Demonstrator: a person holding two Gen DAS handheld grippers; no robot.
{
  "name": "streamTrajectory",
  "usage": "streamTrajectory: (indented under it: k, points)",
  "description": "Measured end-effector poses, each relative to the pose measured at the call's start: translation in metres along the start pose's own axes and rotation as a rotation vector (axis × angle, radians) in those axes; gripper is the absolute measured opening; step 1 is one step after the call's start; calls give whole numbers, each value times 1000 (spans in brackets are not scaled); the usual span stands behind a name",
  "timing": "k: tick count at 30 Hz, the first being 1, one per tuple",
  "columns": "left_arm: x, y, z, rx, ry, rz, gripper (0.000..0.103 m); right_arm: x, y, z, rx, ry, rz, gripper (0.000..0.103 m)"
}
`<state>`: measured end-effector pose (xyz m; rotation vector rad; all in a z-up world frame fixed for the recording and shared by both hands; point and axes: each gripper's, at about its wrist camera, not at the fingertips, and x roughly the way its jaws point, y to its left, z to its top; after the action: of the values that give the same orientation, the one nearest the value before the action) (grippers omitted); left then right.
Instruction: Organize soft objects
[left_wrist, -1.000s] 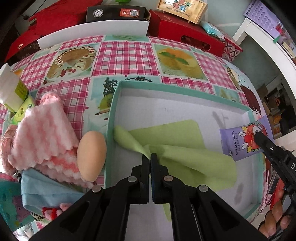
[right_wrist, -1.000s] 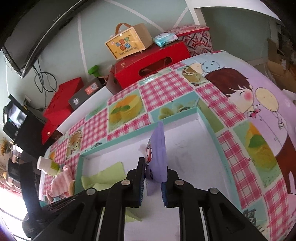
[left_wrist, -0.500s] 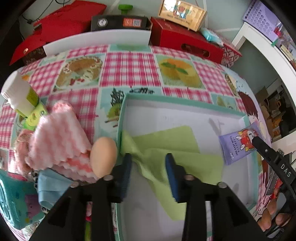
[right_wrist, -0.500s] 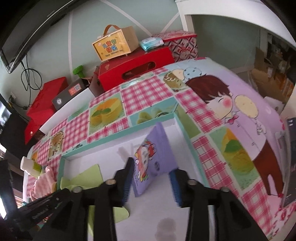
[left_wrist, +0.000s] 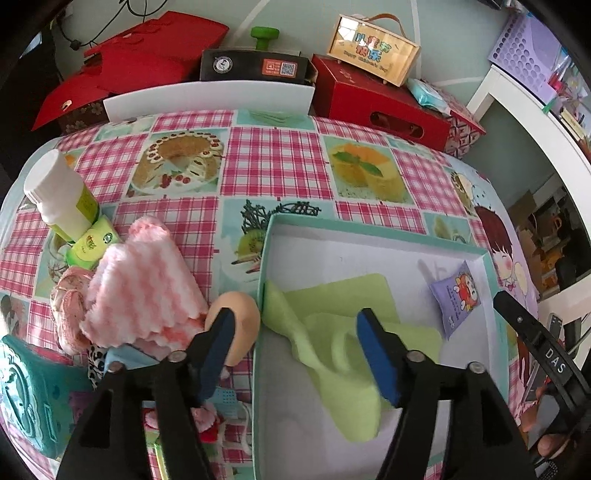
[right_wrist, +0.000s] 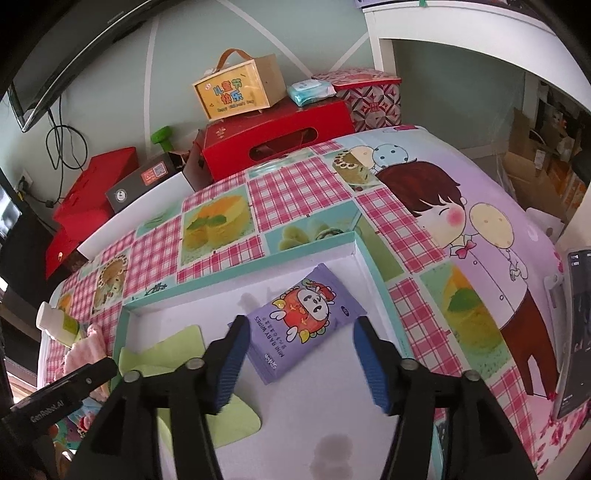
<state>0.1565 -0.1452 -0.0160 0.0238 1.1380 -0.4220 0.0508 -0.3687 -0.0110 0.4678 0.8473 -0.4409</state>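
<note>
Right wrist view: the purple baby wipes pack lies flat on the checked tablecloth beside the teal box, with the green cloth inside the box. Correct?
Not quite. The purple baby wipes pack lies inside the teal box, on its white floor, not on the tablecloth. The right wrist view shows it, between the opening jaws. The green cloth is inside the box as stated.

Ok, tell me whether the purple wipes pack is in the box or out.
In. The purple wipes pack lies flat on the teal box's white floor, near its corner.
</note>
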Motion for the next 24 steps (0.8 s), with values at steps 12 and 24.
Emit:
streamTrajectory:
  k: [12, 24]
  points:
    - [-8, 6, 3, -35, -96, 5, 98, -1, 6, 0, -34, -33, -17, 103]
    - [-19, 11, 6, -77, -156, -30, 99, 1, 10, -1, -44, -18, -16, 103]
